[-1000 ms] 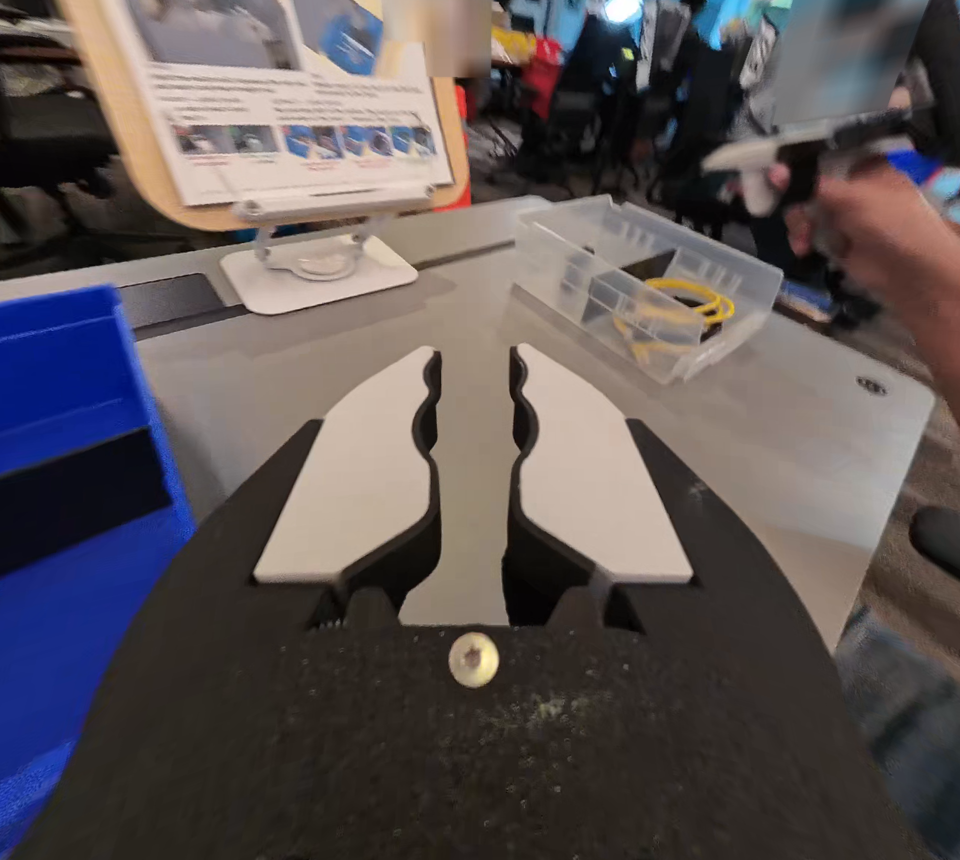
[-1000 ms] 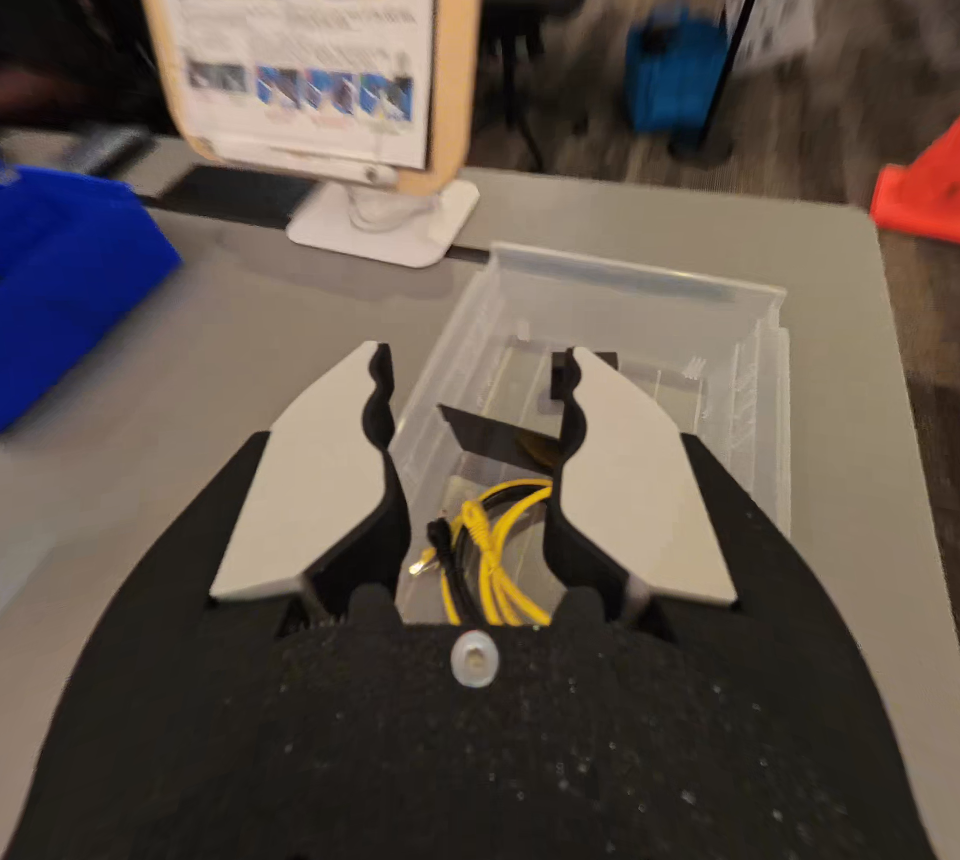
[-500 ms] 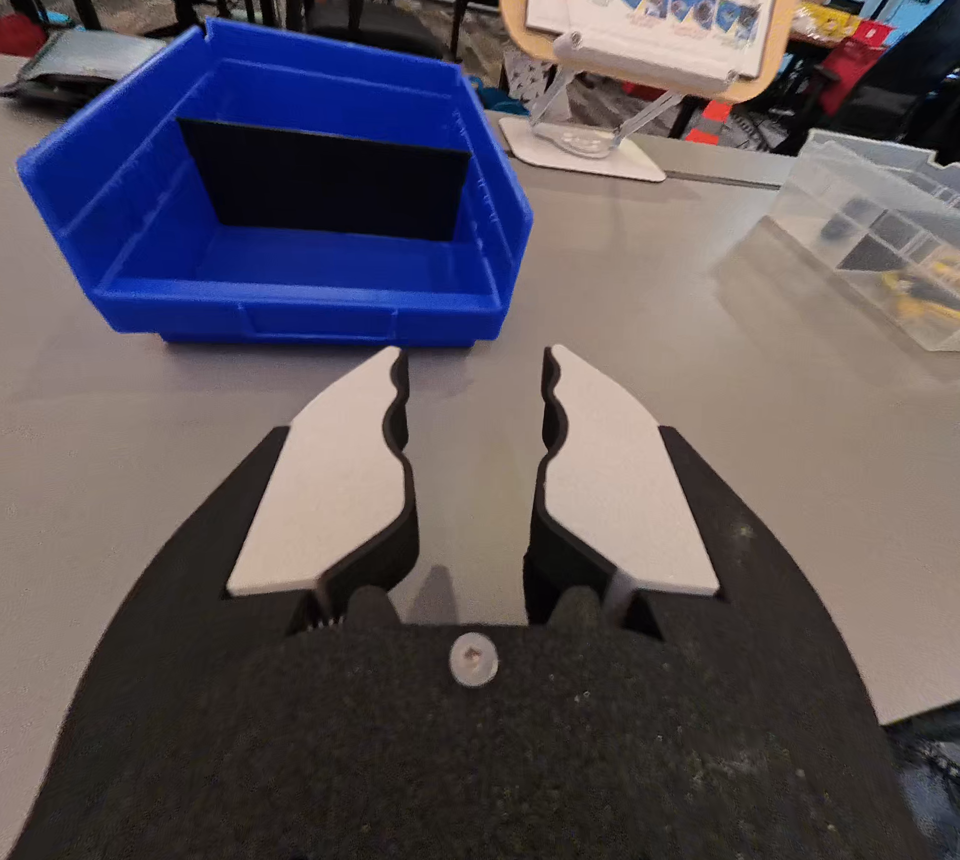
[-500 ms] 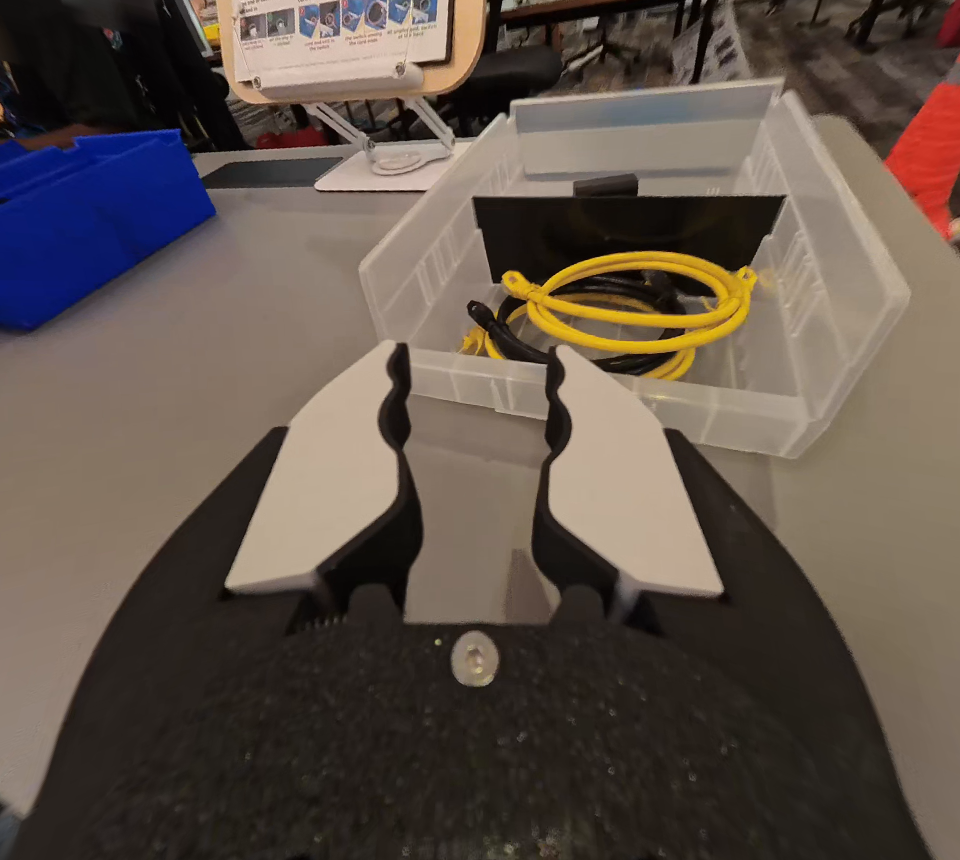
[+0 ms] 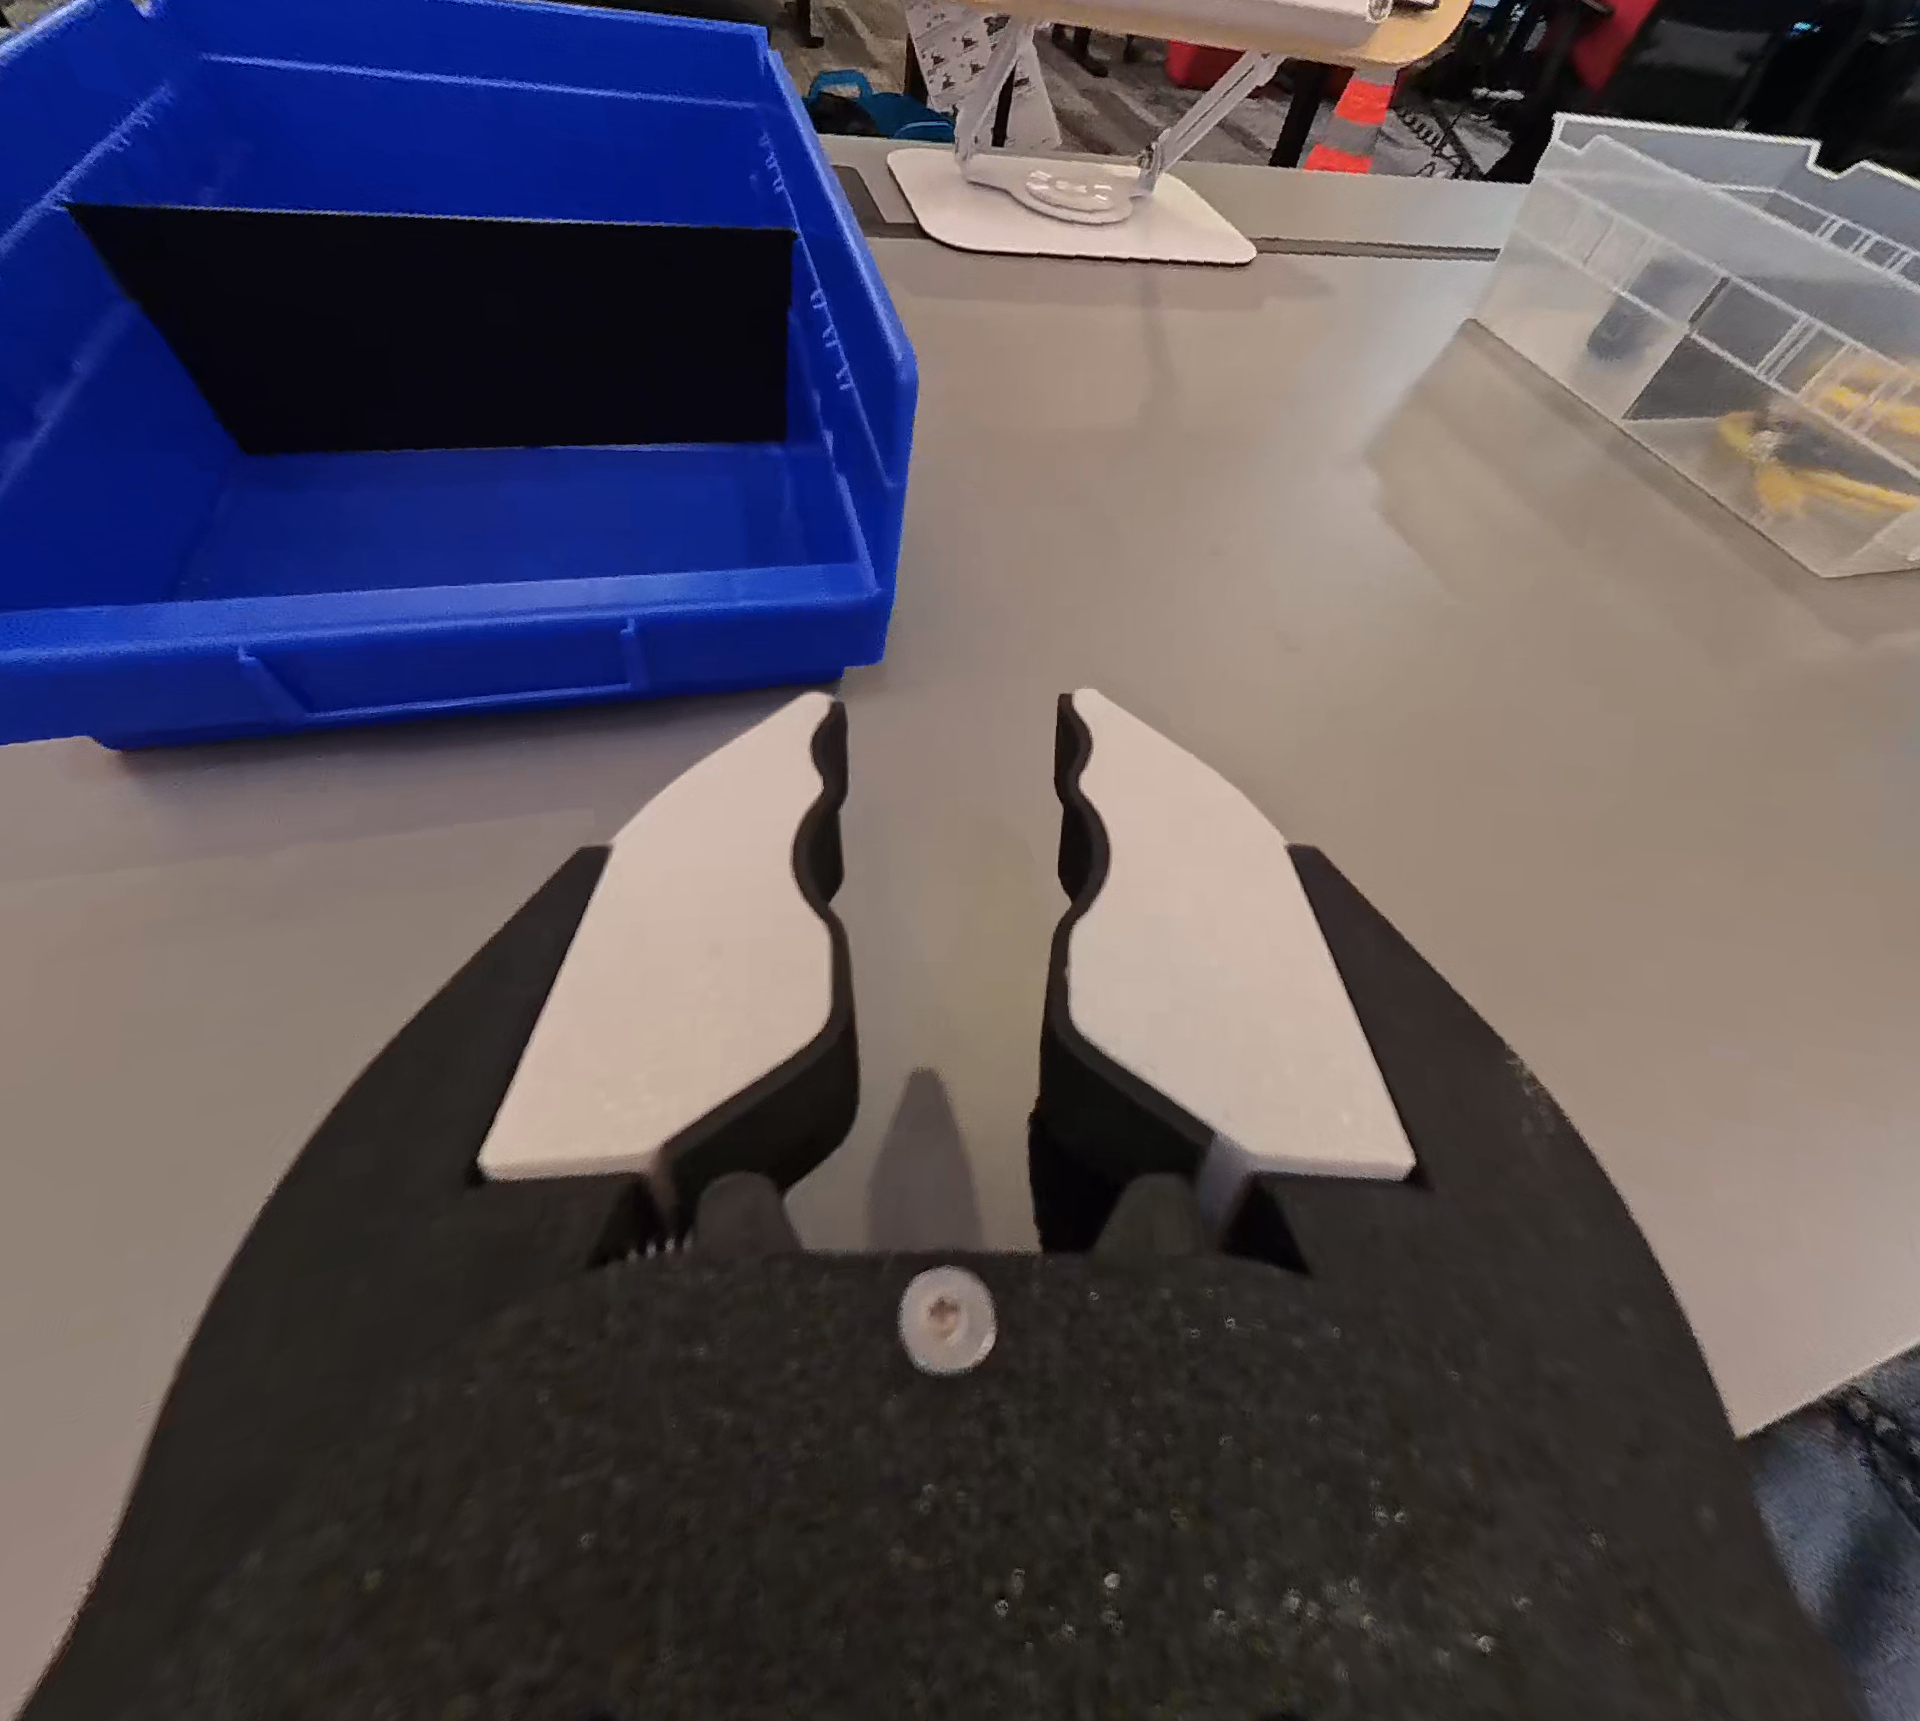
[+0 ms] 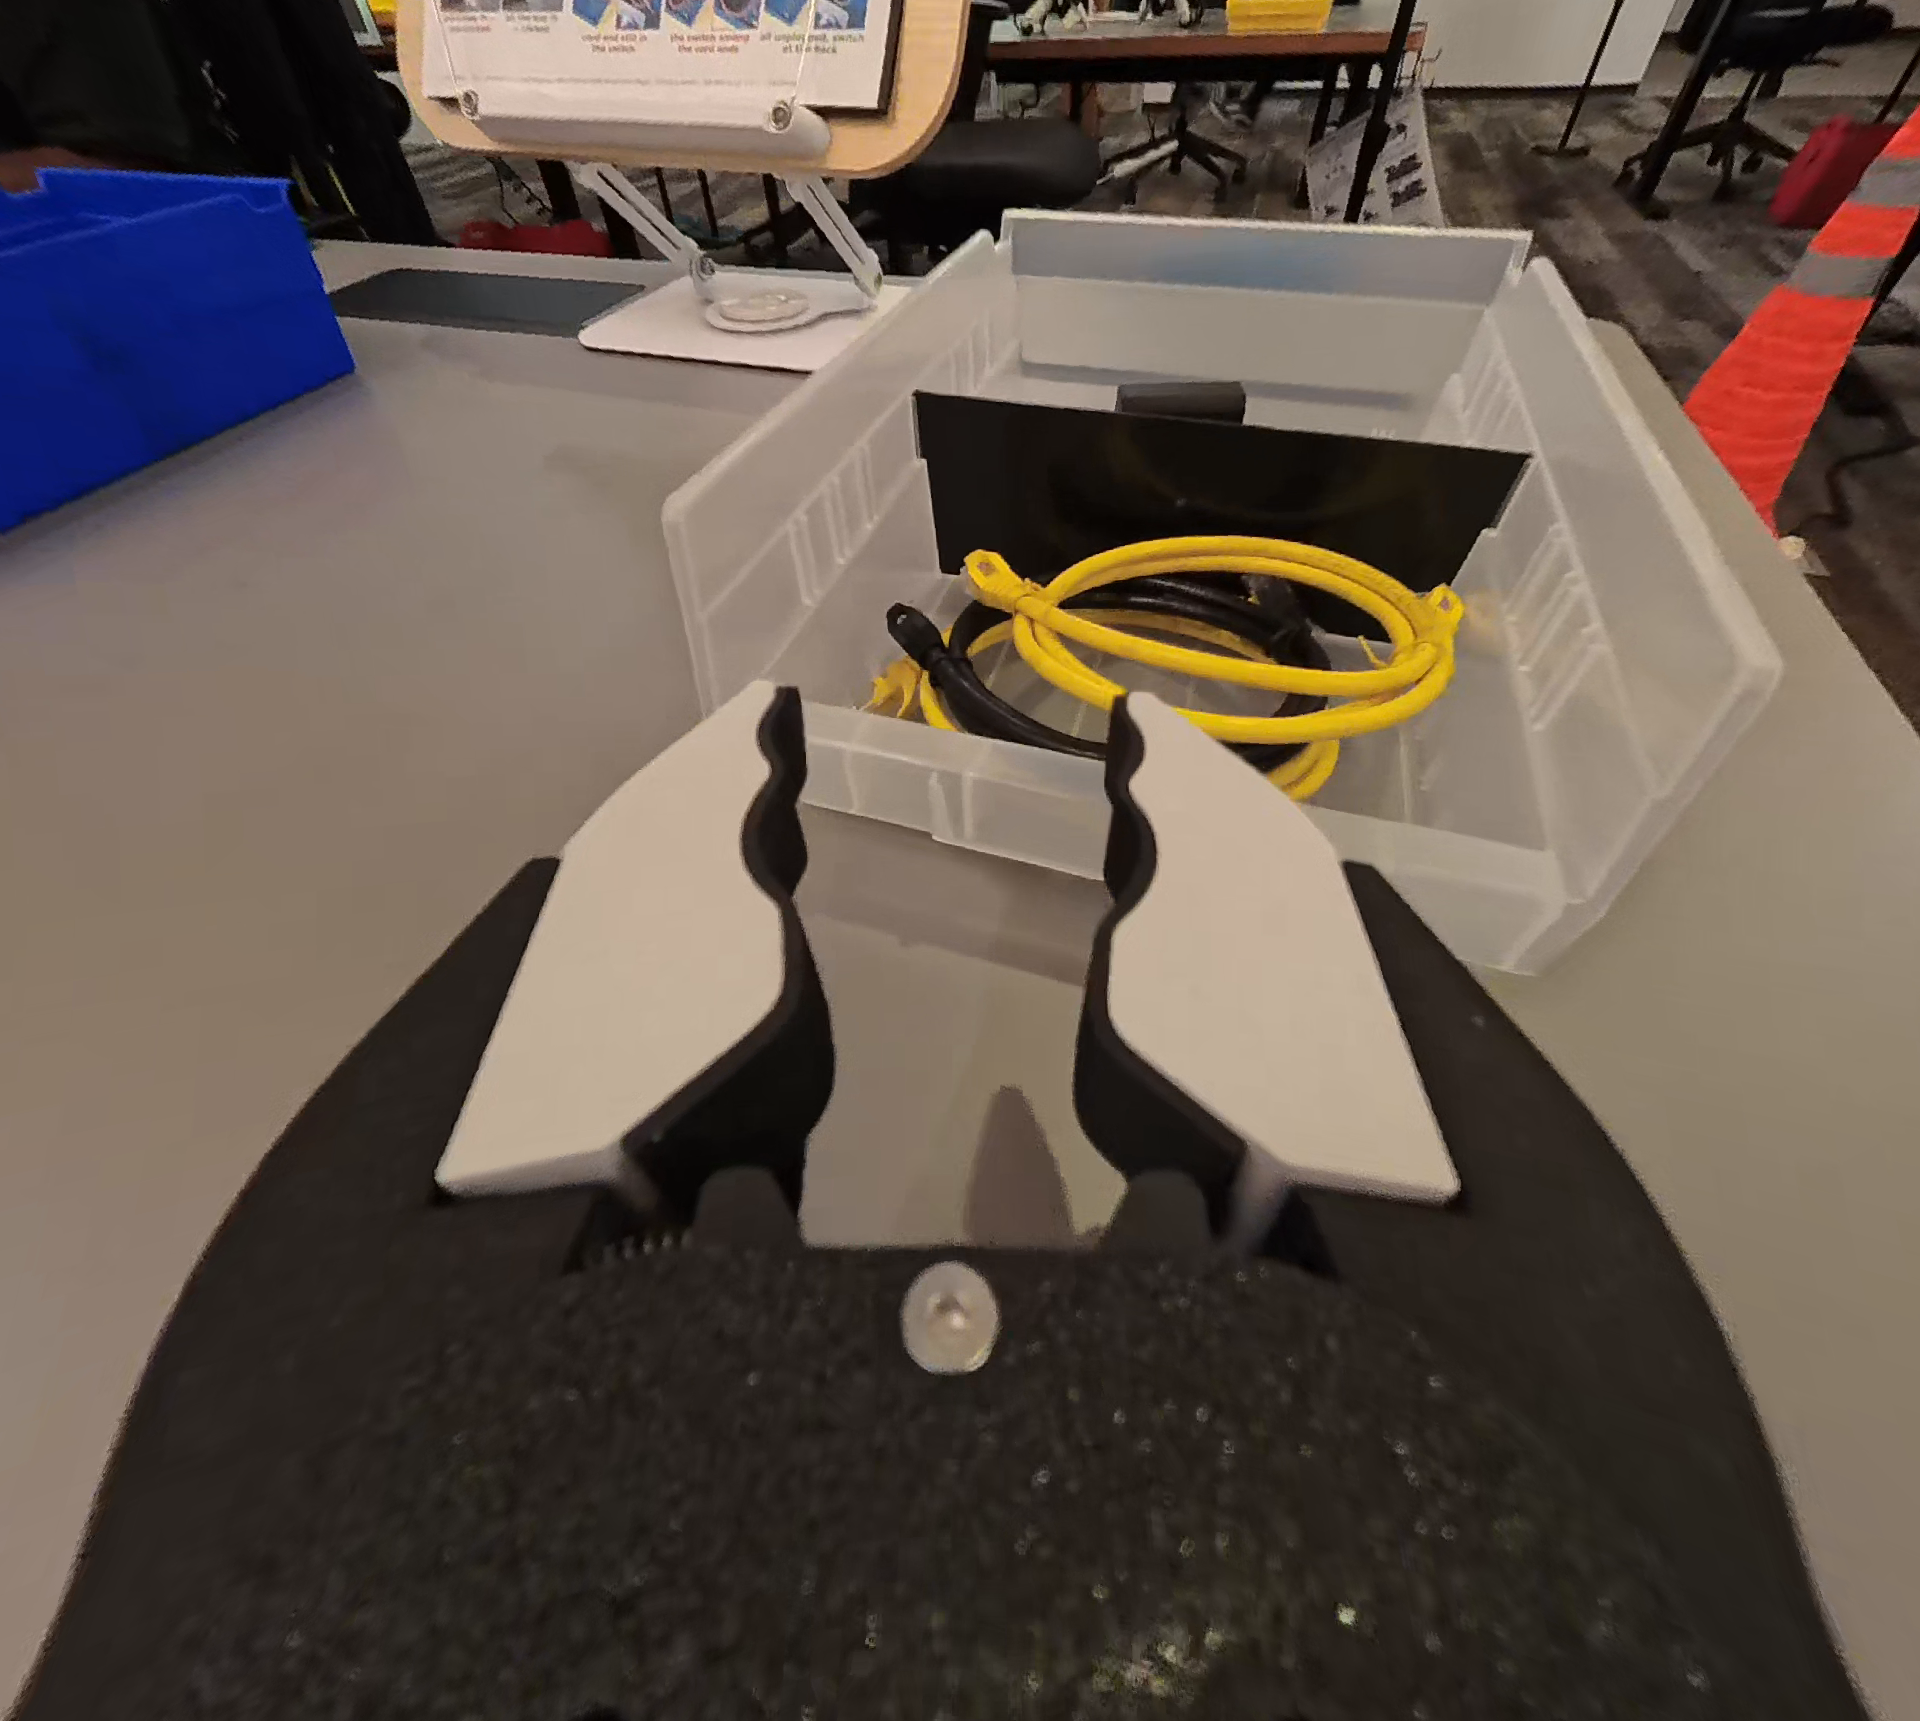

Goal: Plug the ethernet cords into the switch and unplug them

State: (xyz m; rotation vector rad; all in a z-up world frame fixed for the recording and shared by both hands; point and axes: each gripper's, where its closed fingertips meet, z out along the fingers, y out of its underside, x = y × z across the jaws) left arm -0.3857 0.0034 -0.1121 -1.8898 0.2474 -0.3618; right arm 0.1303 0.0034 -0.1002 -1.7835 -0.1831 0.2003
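Note:
In the right wrist view a clear plastic bin (image 6: 1621,663) holds a coiled yellow ethernet cord (image 6: 1226,632) and a black cord (image 6: 966,674) in front of a black divider (image 6: 1195,487). A small black box (image 6: 1179,401), perhaps the switch, shows behind the divider. My right gripper (image 6: 951,715) is open and empty, just short of the bin's front wall. My left gripper (image 5: 951,726) is open and empty over the bare grey table (image 5: 1247,632), right of a blue bin (image 5: 416,611) with a black divider. The clear bin also shows in the left wrist view (image 5: 1714,383).
An instruction board on a white stand (image 6: 727,300) is at the table's back. The blue bin also shows at the left in the right wrist view (image 6: 156,362). An orange cone (image 6: 1808,341) stands on the floor past the right edge. Chairs and desks are beyond. There is about 50 cm between the tips of the two grippers.
The left gripper swung left from the clear bin toward the blue bin; its jaws opened, then narrowed a little. The right gripper drew back from above the cords to in front of the clear bin.

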